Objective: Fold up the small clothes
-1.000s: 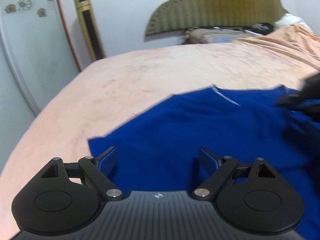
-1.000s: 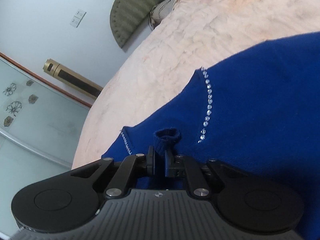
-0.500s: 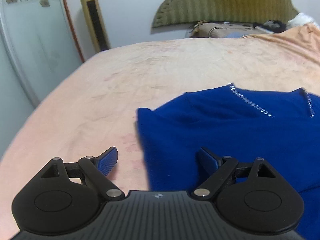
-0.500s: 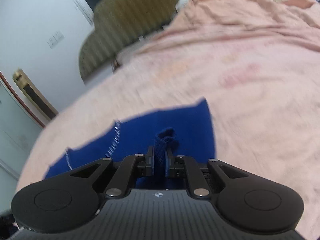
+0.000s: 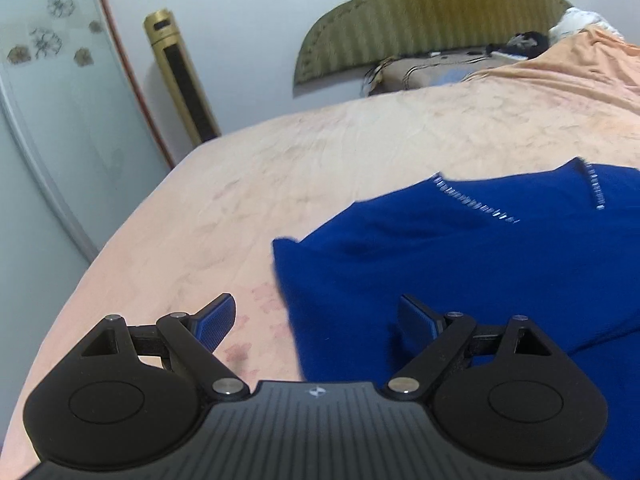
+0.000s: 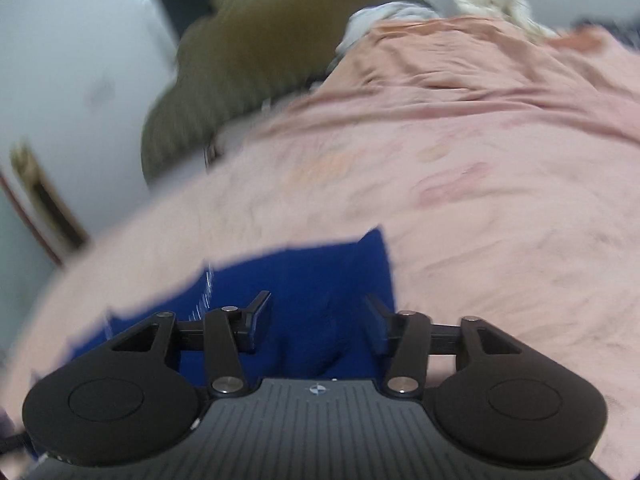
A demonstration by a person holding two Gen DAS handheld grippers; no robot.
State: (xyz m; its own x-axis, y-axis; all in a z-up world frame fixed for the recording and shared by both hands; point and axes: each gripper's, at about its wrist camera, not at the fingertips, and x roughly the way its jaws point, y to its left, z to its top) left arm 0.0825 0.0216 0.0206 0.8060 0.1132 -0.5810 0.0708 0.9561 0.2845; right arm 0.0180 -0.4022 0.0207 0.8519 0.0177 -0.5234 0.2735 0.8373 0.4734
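Blue garment [image 5: 460, 272] lies on the bed [image 5: 320, 168], spread over the pink bedsheet [image 6: 500, 208] toward the near edge of the bed; in the left wrist view its left edge runs down just between the two fingers, and a corner pokes out at the far left of the cloth. Two short rows of rhinestones [image 5: 476, 202] run along its far edge, the second row further right. In the right wrist view the same blue garment [image 6: 304, 280] shows a far right corner sticking up a little; picture is blurred, trim barely readable. Left tongs [image 5: 316, 318] stand wide apart, nothing between the pads, right finger over the blue cloth, left finger over bare sheet. Right tongs [image 6: 316, 318] have just been opening; jaws now apart with blue fabric lying under and between them, pads not pressing on it. Beyond: an orange blanket [image 5: 580, 64] bunched at the far right corner of the bed, a green padded headboard [image 5: 432, 16] against the wall, a gold tower fan [image 5: 180, 80] by the wall at the left, a frosted glass panel [image 5: 48, 100] with flower decals.
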